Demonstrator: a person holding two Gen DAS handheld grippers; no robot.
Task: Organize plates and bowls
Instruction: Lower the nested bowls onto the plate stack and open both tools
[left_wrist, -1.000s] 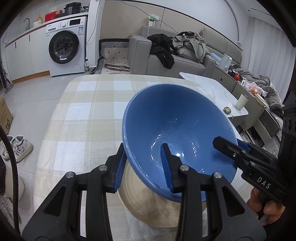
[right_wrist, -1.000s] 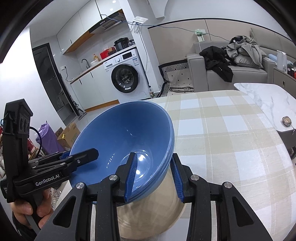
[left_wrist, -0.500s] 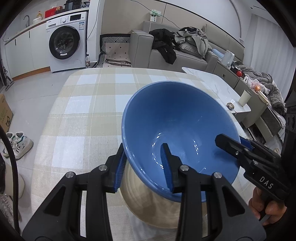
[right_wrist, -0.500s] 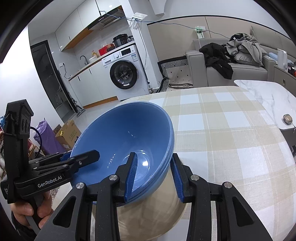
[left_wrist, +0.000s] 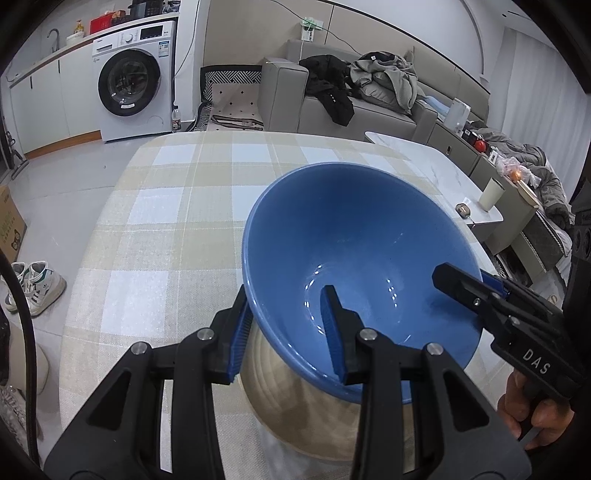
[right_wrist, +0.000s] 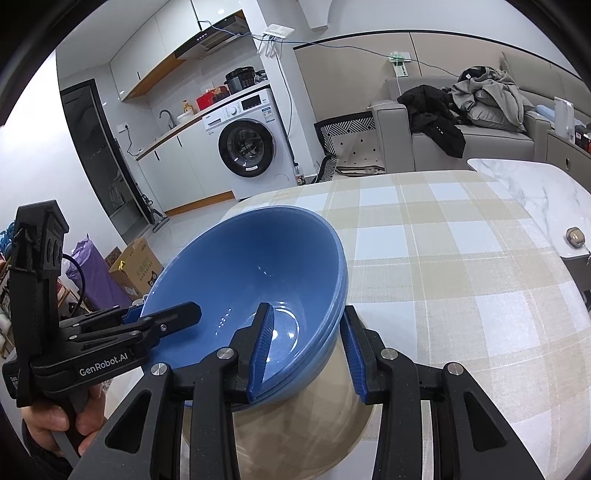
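Two grippers straddle opposite rims of the blue bowl (left_wrist: 354, 258): left gripper (left_wrist: 286, 332) and right gripper (right_wrist: 306, 349), fingers not visibly clamped. Bowl mouth faces up, tilted, above a beige plate (right_wrist: 310, 435) on the checked table (left_wrist: 166, 206).

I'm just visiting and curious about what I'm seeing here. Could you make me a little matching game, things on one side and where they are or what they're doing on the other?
Things:
1. blue bowl
2. beige plate
3. left gripper
4. washing machine

Descriptions:
A. stands against the far wall
B. lies on the checked tablecloth, under the bowl
C. one finger inside the bowl, one outside its rim
D. tilted, held at opposite rims by both grippers

Pairs: 1-D, 2-B, 3-C, 4-A
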